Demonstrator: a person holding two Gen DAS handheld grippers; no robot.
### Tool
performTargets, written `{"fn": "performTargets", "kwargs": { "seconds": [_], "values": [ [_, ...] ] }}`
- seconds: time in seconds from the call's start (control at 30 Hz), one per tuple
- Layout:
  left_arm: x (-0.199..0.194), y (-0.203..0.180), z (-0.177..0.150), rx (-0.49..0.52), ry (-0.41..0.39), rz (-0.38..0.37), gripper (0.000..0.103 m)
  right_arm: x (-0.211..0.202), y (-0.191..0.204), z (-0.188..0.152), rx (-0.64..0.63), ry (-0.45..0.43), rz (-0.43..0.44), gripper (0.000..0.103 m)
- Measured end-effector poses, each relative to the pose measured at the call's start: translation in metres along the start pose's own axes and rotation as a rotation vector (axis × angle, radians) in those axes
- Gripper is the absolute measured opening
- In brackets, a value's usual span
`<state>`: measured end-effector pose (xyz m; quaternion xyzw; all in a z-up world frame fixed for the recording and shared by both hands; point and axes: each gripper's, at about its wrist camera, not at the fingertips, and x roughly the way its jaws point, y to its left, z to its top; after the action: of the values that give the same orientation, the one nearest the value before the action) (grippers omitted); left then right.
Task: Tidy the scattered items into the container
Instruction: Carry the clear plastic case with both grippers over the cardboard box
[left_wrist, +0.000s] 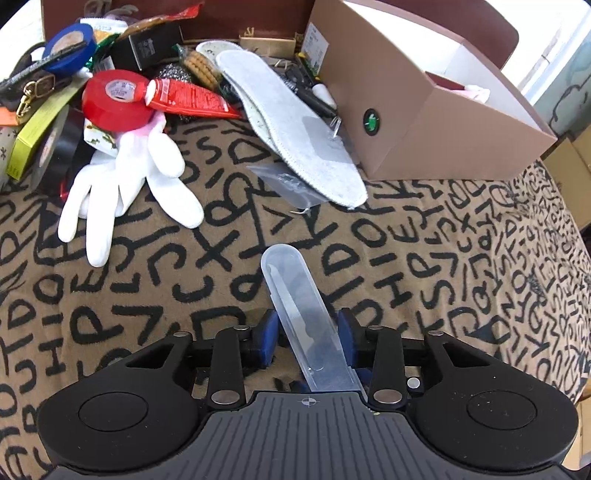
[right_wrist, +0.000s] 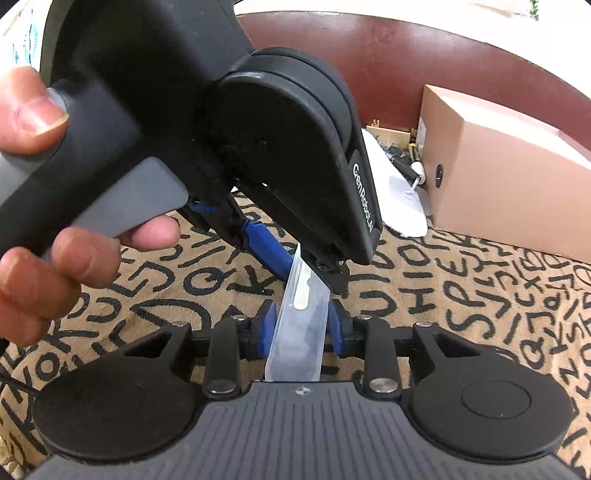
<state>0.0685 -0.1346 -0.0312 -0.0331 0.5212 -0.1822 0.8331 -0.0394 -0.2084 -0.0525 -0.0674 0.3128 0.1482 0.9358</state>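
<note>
A clear plastic case (left_wrist: 295, 295) with a metal blade-like tool inside is held over the lettered tan cloth (left_wrist: 406, 258). My left gripper (left_wrist: 308, 328) is shut on it, blue pads (left_wrist: 271, 332) pressing both long sides. In the right wrist view the same case (right_wrist: 301, 339) runs between my right gripper (right_wrist: 303, 325), also shut on it, and the left gripper (right_wrist: 299, 258) reaching down from above onto its far end. A person's hand (right_wrist: 55, 266) grips the left tool's handle. The open brown cardboard box (left_wrist: 424, 122) stands at the far right.
Clutter is piled at the far left: a white glove (left_wrist: 122, 184), red tape roll (left_wrist: 114, 99), red tube (left_wrist: 188, 98), blue tape roll (left_wrist: 70, 44) and small boxes. Two grey insoles (left_wrist: 295, 125) lean beside the box (right_wrist: 498, 192). A dark red chair back (right_wrist: 406, 66) is behind.
</note>
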Motion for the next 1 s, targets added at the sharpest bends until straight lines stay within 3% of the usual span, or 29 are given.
{"fn": "performTargets", "kwargs": {
  "seconds": [0.23,0.63,1.0],
  "values": [
    [-0.029,-0.026,0.018,0.032,-0.096,-0.021,0.035,-0.020,-0.012,0.020,-0.010,-0.089,-0.050,0.034],
    [-0.067,-0.086,0.099,0.123,-0.285,-0.050,0.034,-0.026,-0.065,0.094,0.028,-0.273,-0.126,0.034],
    [-0.036,-0.113,0.181,0.152,-0.313,-0.107,0.034,0.014,-0.124,0.139,0.040,-0.294,-0.188,0.033]
  ]
}}
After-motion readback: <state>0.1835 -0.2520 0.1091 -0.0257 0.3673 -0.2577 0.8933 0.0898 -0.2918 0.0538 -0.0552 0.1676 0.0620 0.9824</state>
